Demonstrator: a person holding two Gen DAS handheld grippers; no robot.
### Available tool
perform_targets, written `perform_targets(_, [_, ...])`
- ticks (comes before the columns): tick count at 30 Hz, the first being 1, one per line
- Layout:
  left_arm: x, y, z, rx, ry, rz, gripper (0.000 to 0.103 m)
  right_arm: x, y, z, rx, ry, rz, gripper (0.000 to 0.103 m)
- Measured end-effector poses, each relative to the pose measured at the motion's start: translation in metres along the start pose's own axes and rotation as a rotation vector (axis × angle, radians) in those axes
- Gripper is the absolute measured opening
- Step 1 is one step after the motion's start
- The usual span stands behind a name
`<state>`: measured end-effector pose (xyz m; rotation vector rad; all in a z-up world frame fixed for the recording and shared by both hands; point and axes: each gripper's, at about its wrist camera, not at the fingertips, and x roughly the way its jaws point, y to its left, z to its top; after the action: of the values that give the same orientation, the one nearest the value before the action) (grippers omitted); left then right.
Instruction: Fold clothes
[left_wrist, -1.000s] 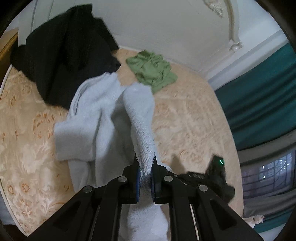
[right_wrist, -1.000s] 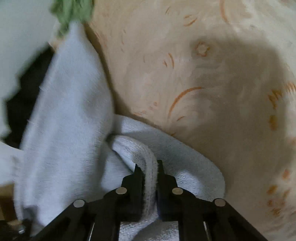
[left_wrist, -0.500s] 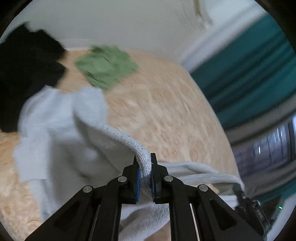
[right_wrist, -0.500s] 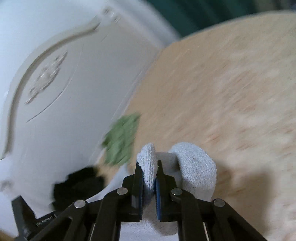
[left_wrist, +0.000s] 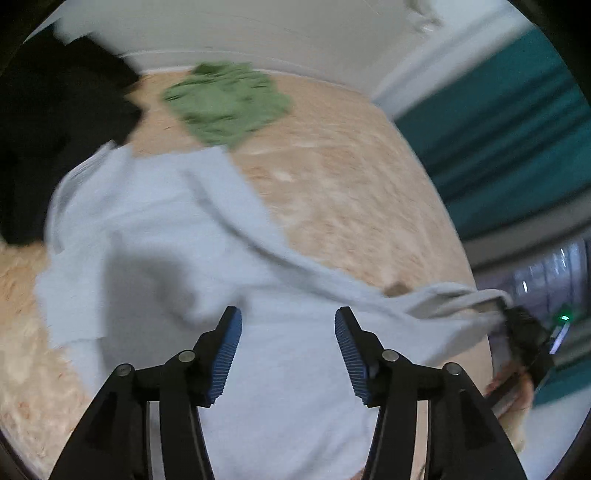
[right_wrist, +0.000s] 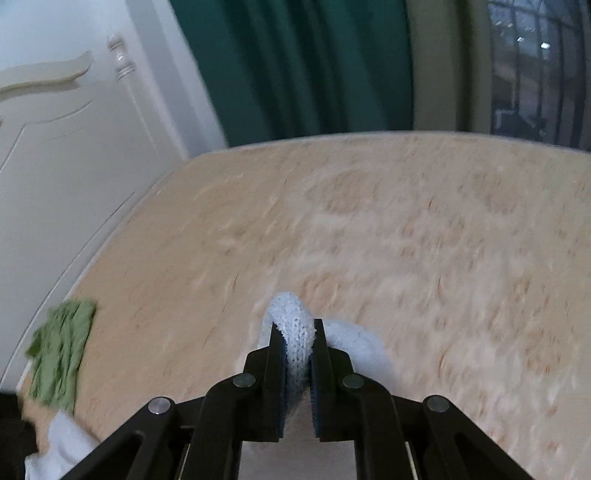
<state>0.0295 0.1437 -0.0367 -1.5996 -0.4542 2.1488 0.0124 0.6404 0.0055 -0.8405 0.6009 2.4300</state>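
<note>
A pale blue fleece garment (left_wrist: 155, 236) lies spread on the beige patterned bed (left_wrist: 332, 177). My left gripper (left_wrist: 288, 332) is open above its near part, with nothing between the blue pads. My right gripper (right_wrist: 297, 354) is shut on a thick folded edge of the same garment (right_wrist: 295, 325) and holds it over the bed; in the left wrist view it shows at the far right (left_wrist: 517, 325), with the cloth stretched toward it.
A green garment (left_wrist: 225, 103) lies near the headboard, also in the right wrist view (right_wrist: 59, 354). A black garment (left_wrist: 55, 122) is heaped at the left. Teal curtains (right_wrist: 295, 66) and a window (right_wrist: 535, 66) stand beyond the bed's far edge.
My left gripper has opened and let go of the pale blue garment, which now lies spread. My right gripper, still shut on the cloth, has swung to face the curtains.
</note>
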Motion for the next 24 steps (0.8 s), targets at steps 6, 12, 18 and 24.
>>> perform_targets(6, [0.019, 0.054, -0.019, -0.076, 0.057, 0.138, 0.054, -0.055, 0.064, -0.021, -0.205, -0.081, 0.119, 0.008])
perform_targets(12, [0.034, 0.093, -0.046, -0.206, 0.114, 0.143, 0.054, -0.087, 0.141, -0.14, -0.456, 0.181, 0.458, 0.008])
perform_targets(18, [0.011, 0.117, -0.055, -0.189, 0.09, 0.255, 0.054, -0.074, 0.186, -0.277, -0.674, 0.525, 0.633, 0.009])
perform_targets(24, [0.001, 0.098, -0.055, -0.105, 0.097, 0.254, 0.054, -0.084, 0.141, -0.277, -0.803, 0.47, 0.571, 0.057])
